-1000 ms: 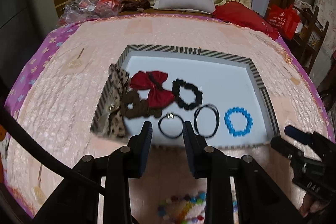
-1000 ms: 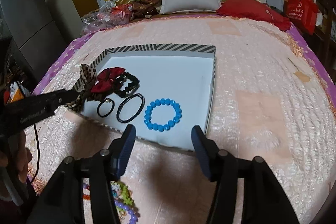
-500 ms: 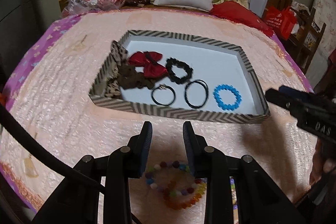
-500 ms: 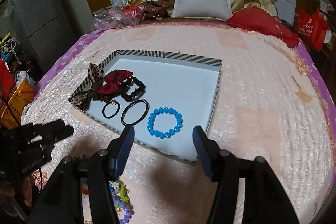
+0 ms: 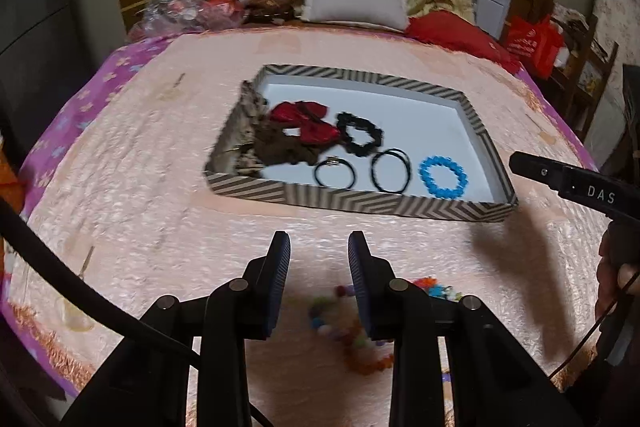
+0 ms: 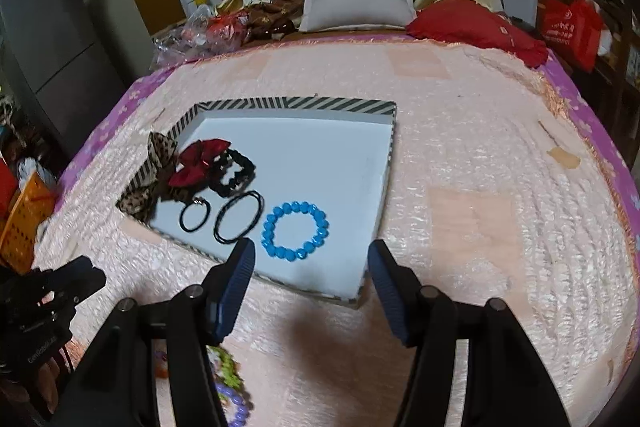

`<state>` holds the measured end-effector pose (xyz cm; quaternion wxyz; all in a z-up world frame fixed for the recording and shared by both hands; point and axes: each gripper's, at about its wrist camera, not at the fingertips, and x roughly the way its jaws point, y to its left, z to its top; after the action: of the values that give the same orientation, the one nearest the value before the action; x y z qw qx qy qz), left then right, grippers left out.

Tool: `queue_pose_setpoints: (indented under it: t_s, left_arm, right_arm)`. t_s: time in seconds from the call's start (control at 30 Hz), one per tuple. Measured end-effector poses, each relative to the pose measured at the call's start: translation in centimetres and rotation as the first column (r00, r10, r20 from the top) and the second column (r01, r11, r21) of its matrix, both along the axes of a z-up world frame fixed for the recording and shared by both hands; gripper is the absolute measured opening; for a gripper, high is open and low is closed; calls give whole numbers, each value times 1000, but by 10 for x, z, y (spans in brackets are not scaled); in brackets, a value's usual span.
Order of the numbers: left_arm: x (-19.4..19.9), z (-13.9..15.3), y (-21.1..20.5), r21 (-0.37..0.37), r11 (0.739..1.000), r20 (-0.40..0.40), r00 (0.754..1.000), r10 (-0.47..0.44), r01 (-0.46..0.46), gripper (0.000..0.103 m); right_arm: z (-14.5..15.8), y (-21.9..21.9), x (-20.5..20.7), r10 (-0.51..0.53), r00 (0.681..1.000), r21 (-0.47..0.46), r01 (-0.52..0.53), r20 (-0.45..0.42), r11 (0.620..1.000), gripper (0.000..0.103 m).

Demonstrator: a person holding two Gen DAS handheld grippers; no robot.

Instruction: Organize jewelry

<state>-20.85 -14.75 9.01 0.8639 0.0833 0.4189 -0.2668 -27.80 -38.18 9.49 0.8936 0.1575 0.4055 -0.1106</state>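
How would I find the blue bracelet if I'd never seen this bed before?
Look on the pink bedspread for the flat tray with a striped rim. Inside, along its near edge, three rings lie in a row. The blue bracelet is the one on the right end: chunky bright beads, while its two neighbours are thin black hair ties.

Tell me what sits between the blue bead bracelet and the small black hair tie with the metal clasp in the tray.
One thing: the larger black hair tie lies between the blue bead bracelet and the small black hair tie. Both wrist views show this row in the tray.
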Motion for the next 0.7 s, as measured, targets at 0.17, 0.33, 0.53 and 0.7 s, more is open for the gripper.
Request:
queue_pose_setpoints:
  t_s: [0.17, 0.33, 0.53, 0.7]
  left_arm:
    - [0, 3, 6, -23, 999, -27, 999, 32, -32, 19]
    - [-10, 6, 2, -37, 999, -33, 999, 39, -40, 19]
    - [-21, 7, -8, -27, 999, -33, 999, 29, -30, 19]
    - [-21, 10, -9, -32, 999, -30, 999, 31, -32, 19]
  right_arm:
    - [0, 10, 1, 37, 999, -13, -37, -4, 999, 62]
    - [-5, 13, -3, 69, 997, -4, -69, -19, 998, 62]
    - [0, 9, -11, 77, 997, -29, -77, -8, 997, 63]
    - [-2, 2, -12, 60, 998, -14, -60, -11, 998, 64]
